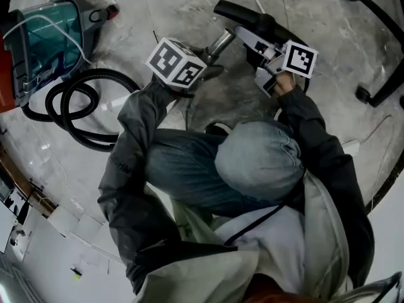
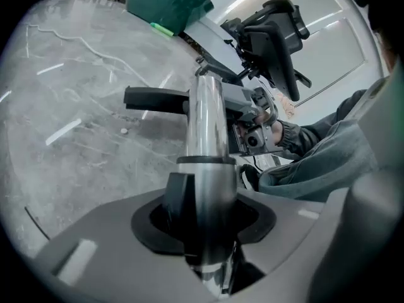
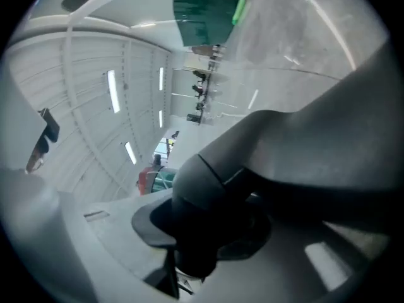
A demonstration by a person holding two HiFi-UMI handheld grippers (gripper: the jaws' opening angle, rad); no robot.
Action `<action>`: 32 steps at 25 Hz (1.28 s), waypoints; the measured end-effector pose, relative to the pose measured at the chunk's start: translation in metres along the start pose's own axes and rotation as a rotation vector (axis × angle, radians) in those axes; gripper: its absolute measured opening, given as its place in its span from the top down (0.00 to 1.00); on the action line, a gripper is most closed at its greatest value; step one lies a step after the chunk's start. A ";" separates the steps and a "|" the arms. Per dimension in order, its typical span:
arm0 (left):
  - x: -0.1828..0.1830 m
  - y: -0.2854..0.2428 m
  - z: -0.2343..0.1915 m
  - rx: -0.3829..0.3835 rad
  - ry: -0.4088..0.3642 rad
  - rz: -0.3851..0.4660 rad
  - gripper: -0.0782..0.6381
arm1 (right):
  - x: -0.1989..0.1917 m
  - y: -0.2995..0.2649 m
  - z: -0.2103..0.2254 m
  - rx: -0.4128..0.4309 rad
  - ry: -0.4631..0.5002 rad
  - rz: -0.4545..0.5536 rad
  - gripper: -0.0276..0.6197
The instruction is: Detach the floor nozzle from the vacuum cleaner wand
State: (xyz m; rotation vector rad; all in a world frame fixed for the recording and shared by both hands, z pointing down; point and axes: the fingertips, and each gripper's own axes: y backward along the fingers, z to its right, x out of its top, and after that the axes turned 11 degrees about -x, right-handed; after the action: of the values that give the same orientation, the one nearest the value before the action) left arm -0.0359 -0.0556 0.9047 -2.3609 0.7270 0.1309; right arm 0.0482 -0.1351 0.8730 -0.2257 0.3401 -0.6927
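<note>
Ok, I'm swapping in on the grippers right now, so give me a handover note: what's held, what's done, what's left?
Left gripper: tongs clamped on the metal wand.
Right gripper: tongs clamped on the nozzle neck.
The floor nozzle lies on the floor, apparently still joined to the wand; canister and hose sit at the head view's left.
Done: both grips. Left: pull wand and nozzle apart.

A glossy grey marbled floor [image 1: 158, 5], a black office chair [image 2: 271, 55], strip lights [image 3: 114, 90] overhead.
</note>
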 end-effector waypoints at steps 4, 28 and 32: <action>-0.009 -0.012 -0.015 0.025 0.051 -0.057 0.66 | -0.018 0.007 0.045 -0.223 -0.228 -0.064 0.76; -0.066 -0.006 -0.033 0.270 -0.209 -0.497 0.42 | -0.061 0.106 0.035 -0.258 0.006 -0.233 0.59; -0.024 0.026 -0.022 0.411 -0.268 -0.272 0.83 | -0.050 0.109 0.003 -0.105 0.037 -0.179 0.59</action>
State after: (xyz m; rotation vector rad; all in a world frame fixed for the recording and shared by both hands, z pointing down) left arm -0.0718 -0.0743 0.9142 -1.9738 0.2681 0.1592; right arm 0.0770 -0.0199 0.8526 -0.3468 0.3949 -0.8575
